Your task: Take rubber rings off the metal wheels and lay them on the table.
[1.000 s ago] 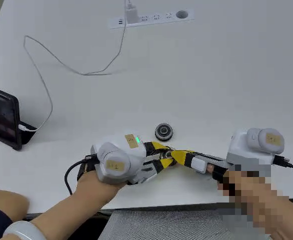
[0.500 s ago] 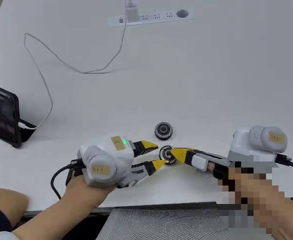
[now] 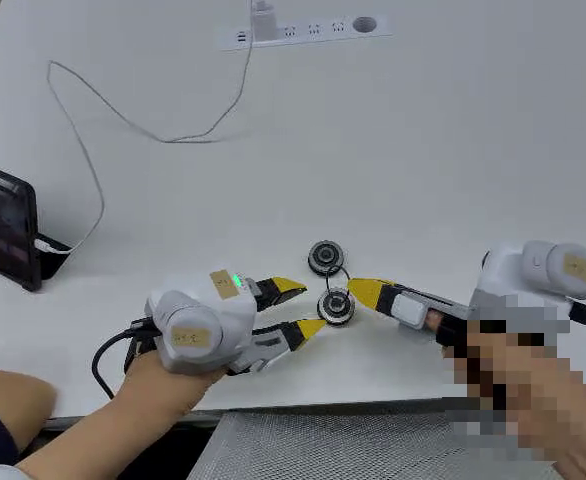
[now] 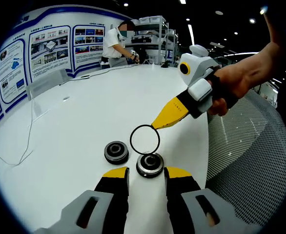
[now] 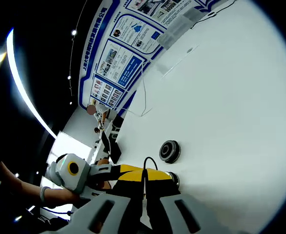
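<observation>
The right gripper (image 3: 357, 289) has its jaws pinched shut on a thin rubber ring (image 4: 131, 141), held close by the bare metal wheel (image 3: 335, 305); the left gripper (image 3: 305, 306) stands jaws apart just before that wheel; a second wheel (image 3: 326, 259) sits nearby on the table (image 3: 423, 150).
</observation>
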Available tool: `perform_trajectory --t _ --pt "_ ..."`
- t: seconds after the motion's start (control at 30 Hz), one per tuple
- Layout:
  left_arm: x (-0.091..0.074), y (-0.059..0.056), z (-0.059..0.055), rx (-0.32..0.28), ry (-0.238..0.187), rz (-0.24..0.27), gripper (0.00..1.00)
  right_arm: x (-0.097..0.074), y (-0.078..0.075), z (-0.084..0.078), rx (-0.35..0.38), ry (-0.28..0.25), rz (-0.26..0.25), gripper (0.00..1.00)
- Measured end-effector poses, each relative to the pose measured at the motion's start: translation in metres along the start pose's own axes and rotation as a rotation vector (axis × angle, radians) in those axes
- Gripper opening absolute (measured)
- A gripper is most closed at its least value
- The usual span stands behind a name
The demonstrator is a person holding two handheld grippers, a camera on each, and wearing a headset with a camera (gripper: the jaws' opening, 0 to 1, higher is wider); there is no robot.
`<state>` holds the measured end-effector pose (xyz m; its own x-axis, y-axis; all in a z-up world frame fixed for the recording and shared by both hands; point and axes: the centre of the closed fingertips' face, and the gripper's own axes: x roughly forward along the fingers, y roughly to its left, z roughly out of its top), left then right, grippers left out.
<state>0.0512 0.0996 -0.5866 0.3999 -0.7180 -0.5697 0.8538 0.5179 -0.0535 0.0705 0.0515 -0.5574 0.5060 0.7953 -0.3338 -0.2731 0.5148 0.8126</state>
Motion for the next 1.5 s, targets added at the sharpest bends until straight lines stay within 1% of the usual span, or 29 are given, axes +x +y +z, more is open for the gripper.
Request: perform_trajectory --t 0.1,0.17,0.2,0.33,0.43,0.6,0.73,0.87,0.93,1.1,1.2,1.27,1.3,1.4,1.43,1.5 --pt "-0.001 0.000 0.001 -0.005 -0.007 0.001 0.34 -0.007 -0.012 0.004 0.004 -0.012 -0.025 0.02" --pt "-0.001 0.001 0.001 -0.005 -0.015 0.004 0.34 -0.011 -0.017 0.006 0.006 -0.018 -0.036 0.02" --pt "-0.002 0.002 0.001 -0.014 -0.020 0.008 0.38 -0.014 -0.021 0.007 0.007 -0.023 -0.049 0.02" --pt "-0.005 0.006 0.001 -0.026 -0.031 0.025 0.45 -0.022 -0.029 0.010 0.017 -0.035 -0.073 0.02" --pt "-0.008 0.011 -0.001 -0.038 -0.035 0.037 0.46 -0.026 -0.034 0.011 0.029 -0.044 -0.088 0.02" --pt "-0.012 0.017 -0.003 -0.052 -0.043 0.062 0.52 -0.029 -0.040 0.012 0.043 -0.051 -0.110 0.02" --pt "-0.015 0.019 -0.004 -0.064 -0.046 0.072 0.55 -0.032 -0.046 0.012 0.050 -0.052 -0.129 0.02" --pt "-0.017 0.021 -0.006 -0.078 -0.045 0.086 0.60 -0.036 -0.056 0.012 0.062 -0.053 -0.156 0.02" --pt "-0.018 0.021 -0.007 -0.082 -0.044 0.086 0.60 -0.039 -0.061 0.012 0.062 -0.053 -0.173 0.02" --pt "-0.018 0.020 -0.008 -0.088 -0.040 0.087 0.60 -0.046 -0.074 0.010 0.037 -0.045 -0.226 0.02" --pt "-0.018 0.019 -0.008 -0.090 -0.040 0.087 0.60 -0.047 -0.077 0.011 0.022 -0.049 -0.242 0.02" --pt "-0.018 0.019 -0.008 -0.091 -0.039 0.084 0.59 -0.047 -0.078 0.013 -0.007 -0.050 -0.255 0.02" --pt "-0.018 0.019 -0.008 -0.089 -0.039 0.084 0.59 -0.047 -0.078 0.013 -0.016 -0.046 -0.258 0.03" --pt "-0.017 0.019 -0.008 -0.090 -0.041 0.082 0.58 -0.044 -0.078 0.012 -0.049 -0.030 -0.267 0.10" --pt "-0.017 0.020 -0.009 -0.091 -0.040 0.081 0.58 -0.044 -0.078 0.013 -0.081 -0.024 -0.275 0.11" --pt "-0.016 0.020 -0.008 -0.090 -0.041 0.082 0.58 -0.044 -0.079 0.013 -0.097 -0.020 -0.288 0.13"
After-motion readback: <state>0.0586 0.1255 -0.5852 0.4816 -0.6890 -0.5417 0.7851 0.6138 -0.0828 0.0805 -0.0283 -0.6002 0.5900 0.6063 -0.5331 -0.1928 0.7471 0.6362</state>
